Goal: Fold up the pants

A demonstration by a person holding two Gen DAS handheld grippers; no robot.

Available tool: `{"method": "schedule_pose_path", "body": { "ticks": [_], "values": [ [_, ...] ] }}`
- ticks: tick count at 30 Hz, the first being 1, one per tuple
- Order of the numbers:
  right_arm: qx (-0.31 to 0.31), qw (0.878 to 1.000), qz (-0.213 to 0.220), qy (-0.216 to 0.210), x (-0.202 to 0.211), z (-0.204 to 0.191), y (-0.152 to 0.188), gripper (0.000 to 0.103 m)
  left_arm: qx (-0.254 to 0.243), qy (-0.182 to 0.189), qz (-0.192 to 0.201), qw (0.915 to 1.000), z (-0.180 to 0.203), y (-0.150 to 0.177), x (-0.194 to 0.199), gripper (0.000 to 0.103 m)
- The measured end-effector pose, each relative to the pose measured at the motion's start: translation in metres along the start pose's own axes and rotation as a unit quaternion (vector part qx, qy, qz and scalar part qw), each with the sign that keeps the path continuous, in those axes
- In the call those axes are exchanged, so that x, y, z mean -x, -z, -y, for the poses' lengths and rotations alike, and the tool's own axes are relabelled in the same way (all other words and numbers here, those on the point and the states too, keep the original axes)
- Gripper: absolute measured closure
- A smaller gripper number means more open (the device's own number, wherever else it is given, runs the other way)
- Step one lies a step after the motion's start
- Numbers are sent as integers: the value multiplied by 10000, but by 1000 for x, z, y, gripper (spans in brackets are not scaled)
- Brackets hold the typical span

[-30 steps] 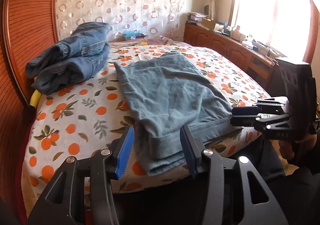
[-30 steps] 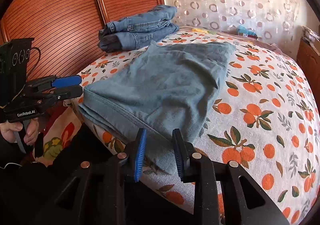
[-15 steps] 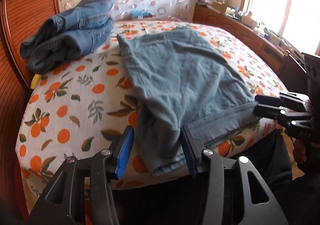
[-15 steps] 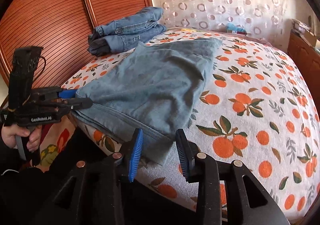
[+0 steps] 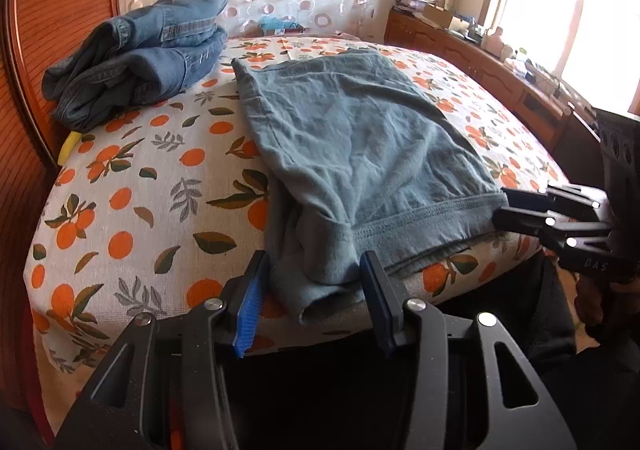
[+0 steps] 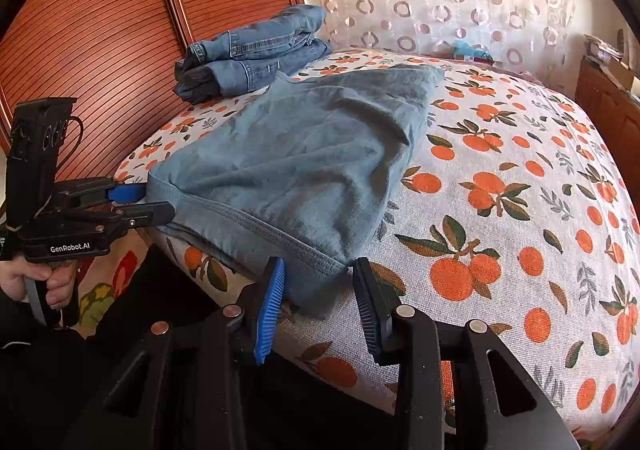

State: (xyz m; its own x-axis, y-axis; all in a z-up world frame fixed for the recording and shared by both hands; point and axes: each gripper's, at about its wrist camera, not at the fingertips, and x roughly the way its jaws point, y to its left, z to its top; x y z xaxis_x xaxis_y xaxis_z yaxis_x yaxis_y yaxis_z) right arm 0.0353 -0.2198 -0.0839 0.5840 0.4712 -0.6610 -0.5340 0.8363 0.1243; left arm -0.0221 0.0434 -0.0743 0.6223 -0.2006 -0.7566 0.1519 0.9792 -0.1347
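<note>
Grey-blue pants (image 5: 360,137) (image 6: 300,153) lie flat on the orange-print bed sheet (image 5: 140,189), waistband along the near edge. My left gripper (image 5: 314,270) (image 6: 158,199) stands open at the waistband's left corner. The cloth there hangs over the bed edge between its fingers, unpressed. My right gripper (image 6: 319,270) (image 5: 500,205) straddles the waistband's right corner with its jaws opening. Its blue pad is beside the cloth and the other finger stands apart from it.
A stack of folded blue jeans (image 5: 140,61) (image 6: 256,53) sits at the far left of the bed, by a slatted wooden wall (image 6: 100,29). A cluttered wooden sideboard (image 5: 500,65) runs under the window. A hand (image 6: 36,282) holds the left gripper's handle.
The left gripper has sunk and tipped down toward the bed's near edge, so the waistband corner now lies between its fingers. The right gripper's jaws have widened around the other corner.
</note>
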Motion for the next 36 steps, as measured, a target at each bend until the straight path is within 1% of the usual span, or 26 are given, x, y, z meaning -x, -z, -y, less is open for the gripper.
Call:
{"method": "schedule_pose_path", "body": {
  "ticks": [5, 6, 7, 8, 12, 14, 16, 21, 29, 30, 31, 34, 35, 36],
  "values": [
    [-25, 10000, 9, -17, 0, 1, 1, 66, 256, 252, -26, 9994, -6, -3, 0, 55],
    [-23, 10000, 16, -17, 0, 0, 1, 66, 298, 282, -16, 9992, -6, -2, 0, 56],
    [-22, 10000, 21, -15, 0, 0, 1, 66, 320, 299, -5, 9990, -6, -2, 1, 64],
    [-34, 10000, 27, -20, 0, 1, 2, 66, 311, 274, -5, 9991, -5, -1, 1, 66],
    [-77, 9999, 13, -91, 1, 1, 2, 66, 378, 375, -17, 9986, -4, -1, 3, 66],
    [-66, 9999, -16, -121, 1, -1, 3, 66, 428, 364, -15, 9984, -4, -1, 4, 66],
    [-42, 9999, -24, -105, 2, -2, 3, 66, 557, 397, -48, 9976, -7, -2, 2, 66],
    [-149, 9997, -15, -169, 1, 0, 3, 66, 856, 617, -55, 9944, -16, -7, 0, 66],
    [-226, 9996, 2, -182, 1, 0, 4, 66, 715, 501, 55, 9962, -14, -14, -1, 66],
    [-229, 9996, 5, -173, 1, -1, 4, 66, 704, 495, 63, 9963, -14, -13, -2, 67],
    [-216, 9996, 2, -156, 1, -1, 4, 66, 690, 508, 66, 9963, -14, -12, -2, 77],
    [-35, 10000, -39, -26, 1, -8, 5, 67, 595, 493, 38, 9970, -11, -8, -3, 86],
    [32, 10000, -53, 37, 1, -10, 5, 73, 549, 489, 44, 9973, -10, -6, -2, 89],
    [103, 9999, -70, 95, 1, -11, 4, 75, 521, 507, 38, 9973, -9, -5, -2, 91]
  ]
}}
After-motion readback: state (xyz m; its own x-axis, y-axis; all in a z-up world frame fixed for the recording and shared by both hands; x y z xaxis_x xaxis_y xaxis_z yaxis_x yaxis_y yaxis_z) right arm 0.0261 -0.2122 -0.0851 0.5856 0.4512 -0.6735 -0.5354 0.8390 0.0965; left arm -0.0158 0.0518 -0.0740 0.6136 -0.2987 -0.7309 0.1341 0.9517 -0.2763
